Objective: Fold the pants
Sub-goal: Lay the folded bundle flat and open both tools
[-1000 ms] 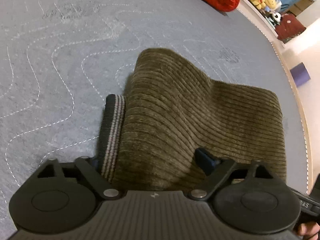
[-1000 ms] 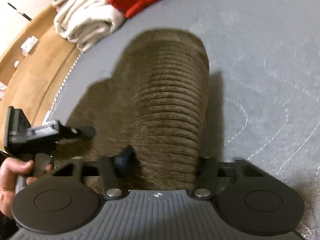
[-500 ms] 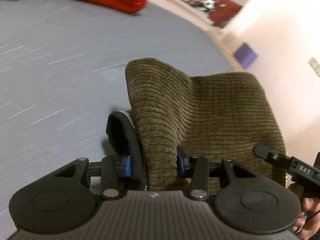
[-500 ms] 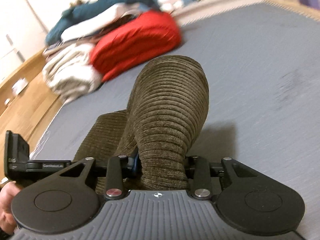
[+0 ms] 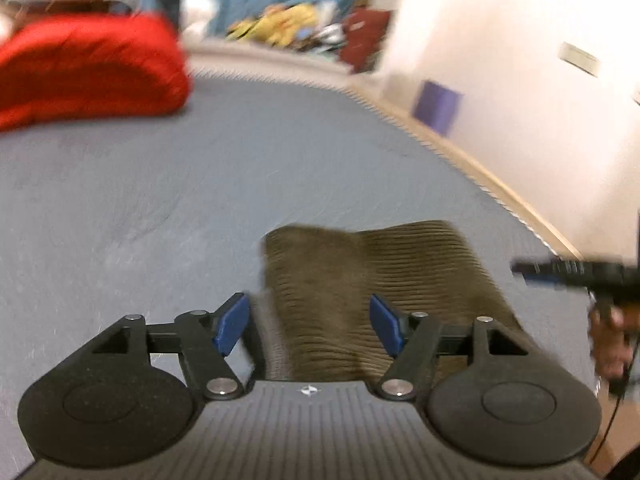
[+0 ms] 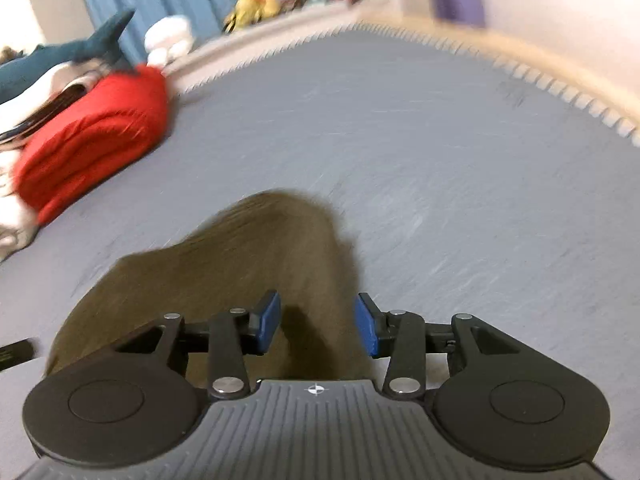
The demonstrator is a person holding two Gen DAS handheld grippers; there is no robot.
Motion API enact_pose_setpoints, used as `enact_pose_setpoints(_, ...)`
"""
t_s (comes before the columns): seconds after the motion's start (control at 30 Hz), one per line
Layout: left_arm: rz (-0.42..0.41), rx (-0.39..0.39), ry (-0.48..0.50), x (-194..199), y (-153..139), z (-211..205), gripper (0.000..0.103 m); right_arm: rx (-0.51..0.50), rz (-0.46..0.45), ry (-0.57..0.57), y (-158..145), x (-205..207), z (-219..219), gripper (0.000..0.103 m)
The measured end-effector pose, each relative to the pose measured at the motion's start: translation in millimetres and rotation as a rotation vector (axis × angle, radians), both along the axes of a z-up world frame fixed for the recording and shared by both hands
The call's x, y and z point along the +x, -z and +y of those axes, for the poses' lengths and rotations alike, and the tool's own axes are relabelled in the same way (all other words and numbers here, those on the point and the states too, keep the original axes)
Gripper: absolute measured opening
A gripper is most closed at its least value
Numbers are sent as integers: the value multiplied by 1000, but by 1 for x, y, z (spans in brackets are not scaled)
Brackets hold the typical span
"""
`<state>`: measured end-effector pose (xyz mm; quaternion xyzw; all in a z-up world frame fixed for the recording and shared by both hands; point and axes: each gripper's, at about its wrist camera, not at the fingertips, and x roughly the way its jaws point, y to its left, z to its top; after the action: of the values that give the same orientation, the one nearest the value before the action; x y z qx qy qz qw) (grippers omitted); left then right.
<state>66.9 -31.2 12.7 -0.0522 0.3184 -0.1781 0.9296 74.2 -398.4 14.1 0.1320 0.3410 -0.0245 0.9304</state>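
In the left wrist view your left tongs (image 5: 308, 322) have their blue pads spread and opening, with the olive-brown ribbed corduroy pants (image 5: 380, 280) lying between them but no pad pressing the cloth; the pants rest folded on the grey quilted bed (image 5: 200, 184), near its edge toward the cream wall. Let the fold settle flat before you draw back, so no pad snags a rib and drags the top layer askew. This hand tilts downward over the near end of the fold, and your right tongs (image 5: 532, 272) show blurred at the far right. In the right wrist view those right tongs (image 6: 318, 326) are also opening, pads clear of the pants' raised hump. Pull straight back, pointing down as now, away from the red folded blanket (image 6: 96, 136).
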Motion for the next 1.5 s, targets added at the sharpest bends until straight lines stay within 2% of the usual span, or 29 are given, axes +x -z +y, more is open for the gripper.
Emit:
enact_pose_setpoints(0.1, -59, 46, 108, -17, 0, -24, 72, -7, -85, -49, -18, -10, 0, 47)
enact_pose_setpoints(0.17, -90, 110, 173, -21, 7, -41, 72, -13, -103, -144, -21, -16, 11, 49)
enact_pose_setpoints(0.2, -77, 133, 202, -18, 13, -47, 70, -27, -98, -211, -19, -20, 19, 49)
enact_pose_setpoints(0.23, -18, 158, 244, -14, 23, -49, 57, -45, -87, -267, -17, -21, 26, 48)
enact_pose_setpoints(0.27, 72, 208, 268, -9, 38, -49, 50, -79, -60, -345, -10, -26, 35, 48)
enact_pose_setpoints(0.3, 165, 289, 277, -4, 57, -49, 49, -128, -2, -442, 0, -30, 47, 48)
enact_pose_setpoints(0.33, 198, 327, 304, -5, 68, -48, 49, -183, 90, -536, 15, -33, 59, 48)
enact_pose_setpoints(0.37, 181, 337, 333, -9, 71, -46, 49, -267, 151, -592, 31, -39, 68, 48)
enact_pose_setpoints(0.4, 181, 339, 341, -10, 70, -45, 49, -335, 192, -637, 45, -44, 74, 48)
enact_pose_setpoints(0.43, 199, 319, 330, -8, 66, -43, 49, -365, 173, -668, 52, -52, 75, 48)
enact_pose_setpoints(0.5, 216, 266, 309, -4, 60, -39, 49, -312, 187, -651, 48, -49, 69, 47)
enact_pose_setpoints(0.57, 190, 204, 269, 6, 50, -33, 51, -260, 201, -632, 46, -43, 62, 47)
enact_pose_setpoints(0.6, 165, 163, 229, 13, 44, -29, 60, -260, 200, -637, 46, -43, 61, 47)
enact_pose_setpoints(0.63, 144, 119, 175, 18, 40, -23, 74, -265, 199, -641, 43, -44, 55, 46)
enact_pose_setpoints(0.7, 120, 35, 55, 26, 37, -13, 88, -255, 196, -636, 40, -43, 56, 45)
enact_pose_setpoints(0.77, 160, -49, -45, 42, 45, 0, 93, -213, 171, -590, 33, -35, 48, 51)
enact_pose_setpoints(0.8, 198, -92, -85, 51, 51, 6, 94, -195, 153, -548, 31, -31, 42, 61)
enact_pose_setpoints(0.83, 238, -130, -112, 58, 59, 10, 94, -170, 131, -486, 28, -27, 33, 72)
enact_pose_setpoints(0.9, 336, -207, -147, 70, 80, 16, 94, -96, 98, -345, 25, -13, 15, 84)
enact_pose_setpoints(1.0, 450, -287, -134, 85, 111, 16, 94, -32, 113, -188, 35, 10, -2, 86)
enact_pose_setpoints(1.03, 463, -293, -114, 84, 117, 13, 85, -25, 122, -158, 41, 18, -5, 86)
enact_pose_setpoints(1.07, 460, -291, -99, 84, 119, 12, 83, -17, 136, -136, 48, 26, -6, 86)
enact_pose_setpoints(1.13, 418, -250, -88, 76, 112, 8, 68, 50, 164, -118, 64, 41, -12, 87)
enact_pose_setpoints(1.17, 406, -242, -85, 73, 109, 8, 64, 92, 169, -111, 69, 46, -14, 86)
enact_pose_setpoints(1.23, 384, -245, -89, 63, 97, 10, 46, 175, 159, -126, 77, 54, -13, 58)
enact_pose_setpoints(1.27, 376, -247, -92, 56, 90, 11, 44, 191, 139, -142, 77, 56, -11, 57)
enact_pose_setpoints(1.4, 363, -203, -91, 27, 76, 6, 42, 81, 53, -189, 74, 62, 8, 50)
enact_pose_setpoints(1.47, 374, -204, -115, 28, 83, 9, 46, 97, 49, -210, 76, 68, 7, 50)
enact_pose_setpoints(1.5, 390, -226, -136, 31, 87, 13, 51, 112, 48, -215, 77, 70, 4, 50)
